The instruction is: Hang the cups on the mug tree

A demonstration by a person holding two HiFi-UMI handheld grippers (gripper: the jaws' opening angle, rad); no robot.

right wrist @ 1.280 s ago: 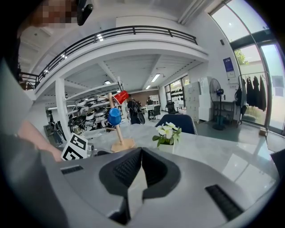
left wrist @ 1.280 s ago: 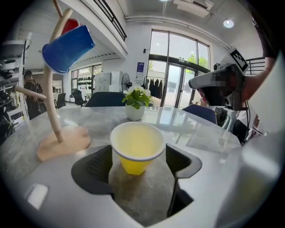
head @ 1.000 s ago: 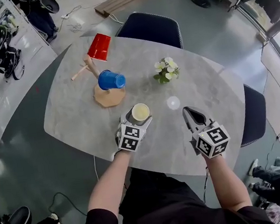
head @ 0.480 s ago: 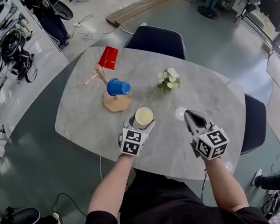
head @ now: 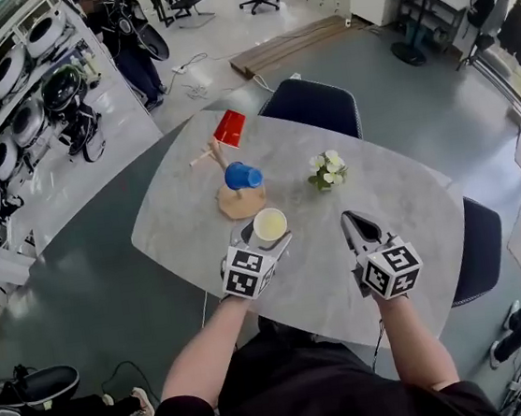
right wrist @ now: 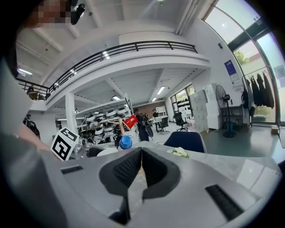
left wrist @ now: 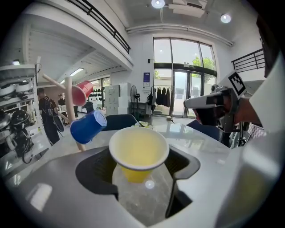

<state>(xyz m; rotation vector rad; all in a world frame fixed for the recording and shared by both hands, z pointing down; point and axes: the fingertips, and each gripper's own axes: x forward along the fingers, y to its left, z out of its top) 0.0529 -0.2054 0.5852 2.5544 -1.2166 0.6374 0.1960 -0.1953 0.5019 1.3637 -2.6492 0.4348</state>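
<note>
On my left stands the mug tree [head: 239, 203], with the red cup [head: 230, 128] and the blue cup [head: 243, 175] already slipped over pegs; one bare peg [head: 201, 157] pokes out on its far left side. My left gripper [head: 266, 238] has just been closing its jaws, and they now clasp the yellow cup [head: 269, 224] by its sides, mouth up, seemingly clear of the table [head: 178, 227]. So I judge this to be the carry of the last cup. Next I need to bring it to that free peg and tip it until its mouth slides on. Past the flowers [head: 328, 168], my right gripper [right wrist: 140, 156] is clenched on nothing. The cups carry no print, and the wall signs are too small to read.
</note>
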